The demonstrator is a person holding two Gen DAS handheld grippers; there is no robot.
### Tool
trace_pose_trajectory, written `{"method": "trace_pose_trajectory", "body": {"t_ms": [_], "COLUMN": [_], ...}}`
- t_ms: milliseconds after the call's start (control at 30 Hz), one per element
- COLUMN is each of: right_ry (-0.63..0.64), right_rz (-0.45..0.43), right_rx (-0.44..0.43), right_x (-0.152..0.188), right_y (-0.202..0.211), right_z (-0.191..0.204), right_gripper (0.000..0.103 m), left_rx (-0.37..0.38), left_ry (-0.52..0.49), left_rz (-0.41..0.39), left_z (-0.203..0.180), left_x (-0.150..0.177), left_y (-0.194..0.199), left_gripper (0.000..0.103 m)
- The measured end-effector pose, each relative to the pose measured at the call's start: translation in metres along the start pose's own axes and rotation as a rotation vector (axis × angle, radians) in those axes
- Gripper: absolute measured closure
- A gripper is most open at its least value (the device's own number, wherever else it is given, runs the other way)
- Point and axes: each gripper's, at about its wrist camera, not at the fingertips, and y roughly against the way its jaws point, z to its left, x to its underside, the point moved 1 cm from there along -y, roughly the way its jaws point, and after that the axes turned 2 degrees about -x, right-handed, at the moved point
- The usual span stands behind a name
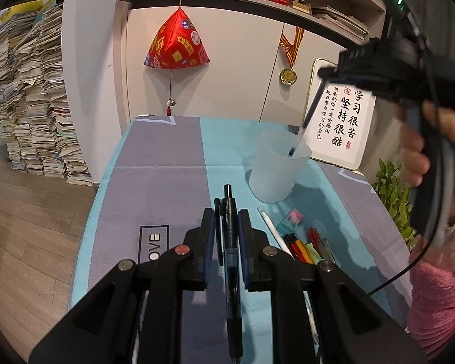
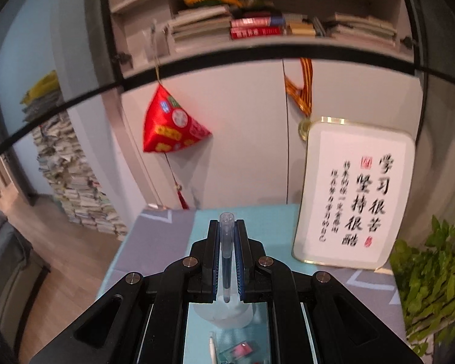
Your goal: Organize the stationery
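My left gripper is shut on a dark blue click pen that lies along the fingers above the table. A frosted plastic cup stands ahead and to the right. My right gripper is above the cup, shut on a clear-capped pen whose lower end dips into the cup. In the right wrist view the gripper grips that pen, with the cup below it.
A white pen, pink and teal erasers and several coloured markers lie on the blue-grey mat. A framed calligraphy board and a green plant stand at the right. A red hanging ornament hangs at the back.
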Motion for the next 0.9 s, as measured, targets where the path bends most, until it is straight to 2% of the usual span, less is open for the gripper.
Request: {"method": "trace_pose_trajectory", "body": {"t_ms": [433,900], "right_ry": [-0.012,-0.077], "right_rz": [0.103,0.145], "right_rx": [0.001,-0.055], "right_x": [0.033,0.052], "right_y": [-0.032,-0.032], "right_z": [-0.014,-0.027], "right_gripper": [0.093,0.093], "left_rx": [-0.004,-0.012], "left_ry": [-0.013,-0.023], "left_rz": [-0.003,-0.010], "left_z": [0.001,-0.007], "left_x": [-0.005,-0.007], "left_y": [-0.008,0.001], "left_gripper": [0.090,0.090]}}
